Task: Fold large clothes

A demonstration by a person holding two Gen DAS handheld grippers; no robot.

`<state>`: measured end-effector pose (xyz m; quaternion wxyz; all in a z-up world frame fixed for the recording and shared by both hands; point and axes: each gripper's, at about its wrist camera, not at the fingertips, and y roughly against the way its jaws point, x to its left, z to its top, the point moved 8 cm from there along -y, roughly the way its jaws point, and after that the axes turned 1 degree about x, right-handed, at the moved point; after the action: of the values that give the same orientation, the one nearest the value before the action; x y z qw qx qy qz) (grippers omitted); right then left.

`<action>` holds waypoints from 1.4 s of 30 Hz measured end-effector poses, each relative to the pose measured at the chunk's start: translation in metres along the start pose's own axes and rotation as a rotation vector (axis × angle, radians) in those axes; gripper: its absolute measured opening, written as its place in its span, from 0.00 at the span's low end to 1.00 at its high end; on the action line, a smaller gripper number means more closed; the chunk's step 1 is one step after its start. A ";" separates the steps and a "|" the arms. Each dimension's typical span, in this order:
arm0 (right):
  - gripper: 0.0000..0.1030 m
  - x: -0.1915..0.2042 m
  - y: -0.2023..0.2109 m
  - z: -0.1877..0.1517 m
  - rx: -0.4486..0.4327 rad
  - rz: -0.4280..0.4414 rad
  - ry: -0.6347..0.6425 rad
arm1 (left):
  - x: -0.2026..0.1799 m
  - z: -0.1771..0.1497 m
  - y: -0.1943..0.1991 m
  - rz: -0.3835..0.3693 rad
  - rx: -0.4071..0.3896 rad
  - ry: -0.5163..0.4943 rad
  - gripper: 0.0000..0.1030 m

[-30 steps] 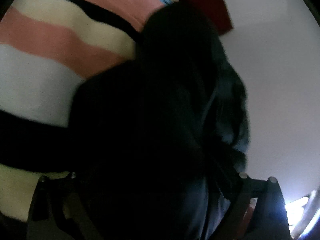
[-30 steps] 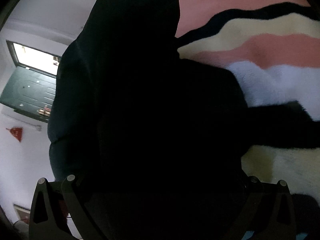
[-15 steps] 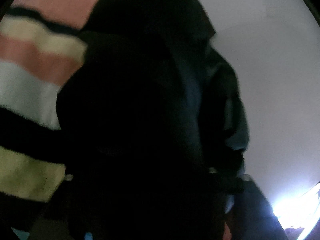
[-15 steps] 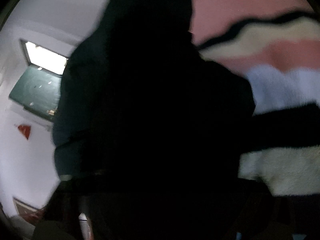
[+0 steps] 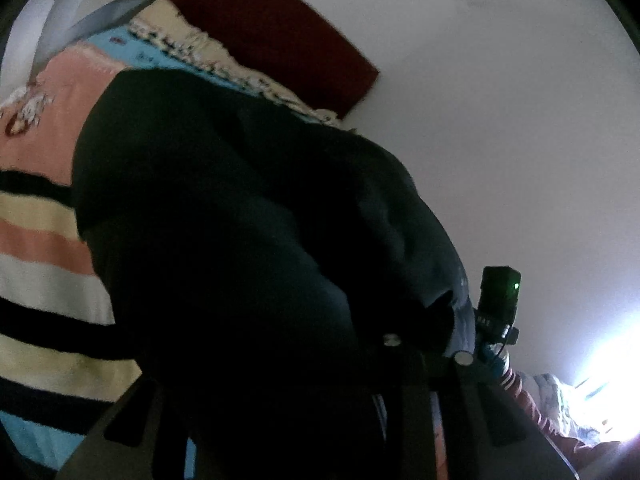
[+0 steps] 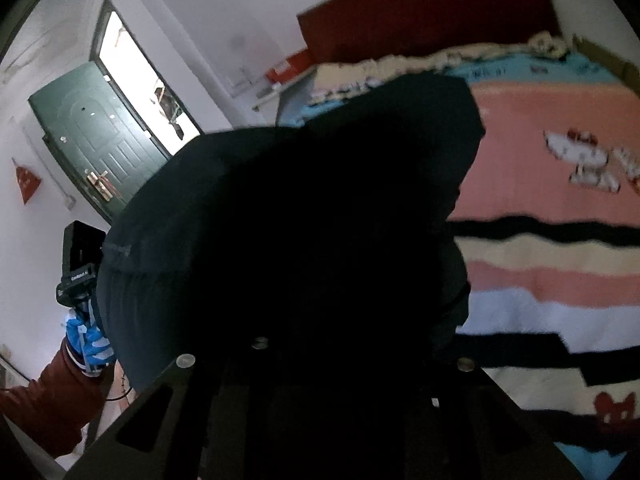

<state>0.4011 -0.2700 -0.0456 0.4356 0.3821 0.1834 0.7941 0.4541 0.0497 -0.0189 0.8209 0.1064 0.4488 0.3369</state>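
The dark garment (image 5: 248, 248) fills the centre of both wrist views, bunched and hanging in front of the cameras over the striped blanket (image 5: 44, 264) on the bed. The left tool (image 5: 280, 392) has just been closing, and dark cloth sits between its fingers; compared with a second ago, when the fingers stood wide at the frame's lower corners, they are now drawn inward with the fabric pinched between them. The right tool (image 6: 320, 364) has likewise just been closing on the same garment, its fingers now close together at 6 o'clock with cloth swallowing the gap. The view has also changed: more of the red headboard (image 6: 420, 12) at 12 o'clock and the green door (image 6: 96, 136) at 10 o'clock shows than before, so both tools have lifted. In the right view the other gloved hand (image 6: 88, 340) appears at 8 o'clock, beside the garment's edge. This looks like the pick-up completed; the garment seems ready to be shaken out or laid flat for its first fold.
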 end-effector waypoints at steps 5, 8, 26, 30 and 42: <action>0.18 0.020 0.025 0.009 -0.042 -0.016 0.023 | -0.002 -0.006 0.022 -0.021 -0.009 -0.040 0.25; 0.18 0.001 0.026 -0.008 -0.059 -0.020 -0.045 | 0.021 -0.012 0.000 -0.004 0.029 -0.016 0.25; 0.89 -0.080 -0.003 -0.072 0.005 -0.150 -0.274 | 0.103 -0.083 0.089 0.271 0.074 0.026 0.63; 0.99 -0.088 0.018 -0.070 -0.043 -0.188 -0.280 | 0.109 -0.081 0.120 0.361 0.040 0.031 0.63; 0.99 -0.020 0.024 -0.003 -0.135 -0.278 -0.073 | 0.010 -0.006 0.046 0.410 -0.079 -0.122 0.63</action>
<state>0.3921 -0.3001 -0.0419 0.5723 0.3514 0.1646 0.7224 0.4313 0.0900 -0.0069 0.7644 0.1835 0.3536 0.5070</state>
